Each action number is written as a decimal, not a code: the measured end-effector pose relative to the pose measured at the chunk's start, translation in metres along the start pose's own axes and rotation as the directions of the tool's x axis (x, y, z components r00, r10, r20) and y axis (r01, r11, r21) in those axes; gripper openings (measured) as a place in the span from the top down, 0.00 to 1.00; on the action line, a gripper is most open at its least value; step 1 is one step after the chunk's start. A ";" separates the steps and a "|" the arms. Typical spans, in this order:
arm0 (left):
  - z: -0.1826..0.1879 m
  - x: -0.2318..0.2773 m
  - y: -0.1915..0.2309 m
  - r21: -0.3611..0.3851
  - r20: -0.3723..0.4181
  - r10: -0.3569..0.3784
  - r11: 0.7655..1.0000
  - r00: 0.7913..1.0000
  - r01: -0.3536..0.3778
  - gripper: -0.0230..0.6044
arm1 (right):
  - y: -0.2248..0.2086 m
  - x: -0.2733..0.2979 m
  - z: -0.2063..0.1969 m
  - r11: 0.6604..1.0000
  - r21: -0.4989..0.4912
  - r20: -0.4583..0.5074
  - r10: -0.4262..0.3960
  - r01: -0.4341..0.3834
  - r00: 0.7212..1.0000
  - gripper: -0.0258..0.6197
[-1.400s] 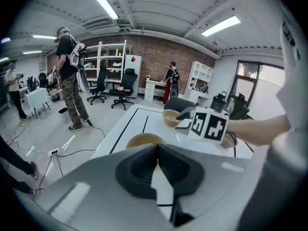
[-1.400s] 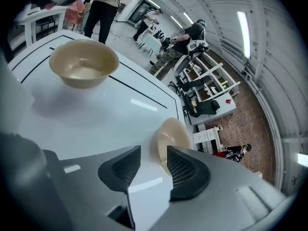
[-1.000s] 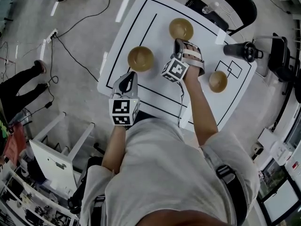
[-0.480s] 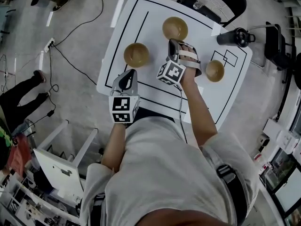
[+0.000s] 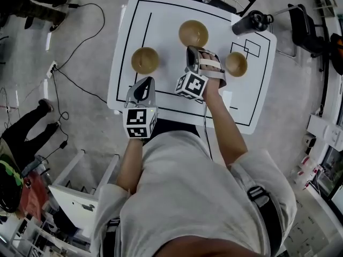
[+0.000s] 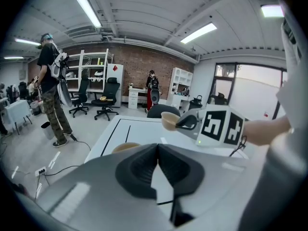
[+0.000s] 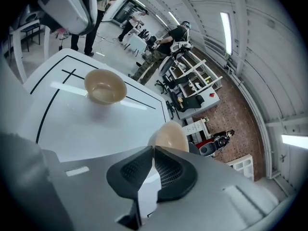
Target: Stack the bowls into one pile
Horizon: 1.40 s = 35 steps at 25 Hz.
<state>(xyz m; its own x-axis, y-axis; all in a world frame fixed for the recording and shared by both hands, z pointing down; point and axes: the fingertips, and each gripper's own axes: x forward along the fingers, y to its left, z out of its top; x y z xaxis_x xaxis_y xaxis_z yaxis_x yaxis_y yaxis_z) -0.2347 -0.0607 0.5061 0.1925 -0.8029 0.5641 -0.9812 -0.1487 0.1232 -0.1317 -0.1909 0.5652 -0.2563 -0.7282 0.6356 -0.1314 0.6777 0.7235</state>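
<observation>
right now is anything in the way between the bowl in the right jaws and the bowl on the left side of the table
Nothing visible. Only bare table lies between the held bowl in the right gripper and the left bowl. The left gripper, jaws together, hangs at that bowl's near side, off the path.

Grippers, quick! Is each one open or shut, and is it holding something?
Left gripper: closed, nothing in it.
Right gripper: closed on the rim of a bowl.

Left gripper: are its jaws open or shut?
Shut. In its own view the left gripper has its jaws together, with nothing between them.
</observation>
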 end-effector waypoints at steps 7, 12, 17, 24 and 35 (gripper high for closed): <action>0.009 0.012 -0.025 0.071 -0.010 -0.079 0.994 0.997 0.080 0.96 | 0.001 -0.031 -0.025 0.997 0.069 -0.046 -0.017 0.021 0.999 0.93; 0.017 0.025 -0.052 0.133 -0.020 -0.165 0.977 0.986 0.166 0.96 | 0.004 -0.055 -0.056 0.990 0.129 -0.111 -0.034 0.049 0.993 0.93; 0.032 0.041 -0.076 0.185 -0.036 -0.249 0.950 0.968 0.251 0.96 | -0.003 -0.080 -0.088 0.977 0.191 -0.193 -0.056 0.094 0.980 0.93; 0.041 0.060 -0.123 0.255 -0.076 -0.365 0.893 0.928 0.372 0.96 | -0.003 -0.111 -0.140 0.952 0.264 -0.317 -0.065 0.154 0.946 0.93; 0.039 0.073 -0.160 0.287 -0.132 -0.447 0.837 0.885 0.465 0.96 | 0.011 -0.121 -0.174 0.933 0.331 -0.393 0.000 0.142 0.919 0.93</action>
<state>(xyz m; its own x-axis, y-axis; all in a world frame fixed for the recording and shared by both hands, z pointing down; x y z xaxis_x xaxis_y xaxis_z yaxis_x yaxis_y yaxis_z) -0.0638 -0.1182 0.4959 0.6106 -0.5680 0.5519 -0.7363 -0.6638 0.1314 0.0648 -0.1129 0.5429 0.1411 -0.7094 0.6906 -0.4763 0.5629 0.6755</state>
